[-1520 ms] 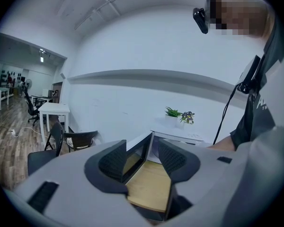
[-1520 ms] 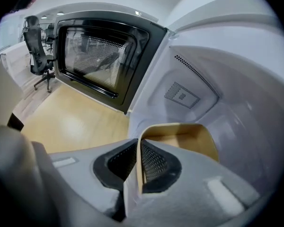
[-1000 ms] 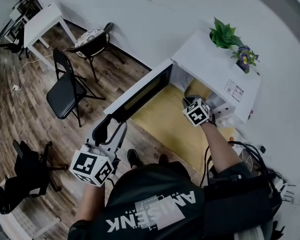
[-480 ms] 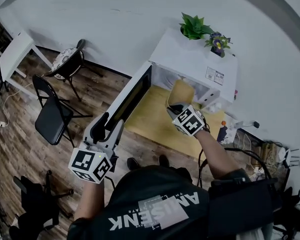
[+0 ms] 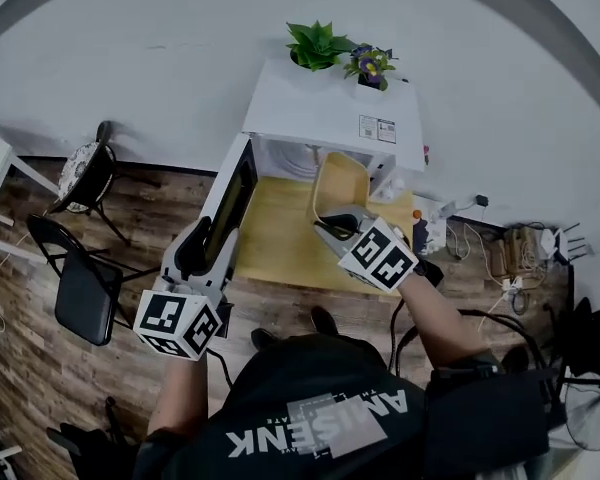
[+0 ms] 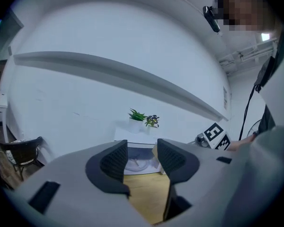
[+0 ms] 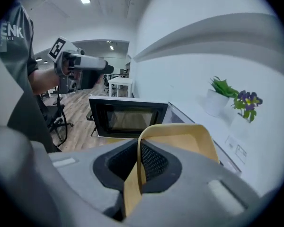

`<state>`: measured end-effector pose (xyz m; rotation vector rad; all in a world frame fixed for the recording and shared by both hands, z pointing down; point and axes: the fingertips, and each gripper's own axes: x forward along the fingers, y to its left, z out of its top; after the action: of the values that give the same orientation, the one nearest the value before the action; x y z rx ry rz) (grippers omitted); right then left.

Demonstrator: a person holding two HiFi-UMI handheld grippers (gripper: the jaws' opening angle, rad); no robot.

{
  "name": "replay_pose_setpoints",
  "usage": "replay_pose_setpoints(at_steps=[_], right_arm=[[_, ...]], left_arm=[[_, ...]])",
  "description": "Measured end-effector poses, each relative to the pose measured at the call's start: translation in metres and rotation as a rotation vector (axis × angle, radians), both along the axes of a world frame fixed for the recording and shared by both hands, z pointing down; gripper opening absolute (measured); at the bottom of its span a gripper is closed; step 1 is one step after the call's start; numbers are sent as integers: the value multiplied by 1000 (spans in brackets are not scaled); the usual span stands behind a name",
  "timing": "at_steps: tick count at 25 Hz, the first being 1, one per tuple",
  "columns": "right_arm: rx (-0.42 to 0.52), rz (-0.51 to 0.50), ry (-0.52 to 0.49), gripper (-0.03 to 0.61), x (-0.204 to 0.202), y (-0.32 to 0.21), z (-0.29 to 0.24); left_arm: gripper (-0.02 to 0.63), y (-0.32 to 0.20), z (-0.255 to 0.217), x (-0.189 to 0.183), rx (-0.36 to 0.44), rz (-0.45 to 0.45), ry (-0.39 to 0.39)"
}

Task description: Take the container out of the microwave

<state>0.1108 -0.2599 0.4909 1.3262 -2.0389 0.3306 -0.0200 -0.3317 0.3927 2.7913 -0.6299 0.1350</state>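
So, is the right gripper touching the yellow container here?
Touching. The right gripper view shows the right gripper with its jaws clamped on the rim of the yellow container.

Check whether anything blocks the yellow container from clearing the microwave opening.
Nothing visible. The right claw is shut on the rim of the container, which is already in front of the microwave, above the wooden table. The door stands wide open to the left; the left claw, open and empty, is by it, off the path.
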Motion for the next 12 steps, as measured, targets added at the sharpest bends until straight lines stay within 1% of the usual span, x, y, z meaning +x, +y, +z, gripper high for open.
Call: replay_pose_setpoints(at_steps=[2, 4, 7, 12], right_arm=[[22, 16, 43, 21, 4, 7, -15], [45, 34, 56, 21, 8, 13, -30], [84, 63, 42, 21, 12, 20, -54], [149, 85, 17, 21, 18, 31, -91]], left_arm=[[156, -2, 2, 9, -8, 28, -8], [155, -1, 1, 19, -1, 70, -12], [155, 5, -6, 31, 26, 130, -6], [155, 11, -17, 45, 42, 152, 0]])
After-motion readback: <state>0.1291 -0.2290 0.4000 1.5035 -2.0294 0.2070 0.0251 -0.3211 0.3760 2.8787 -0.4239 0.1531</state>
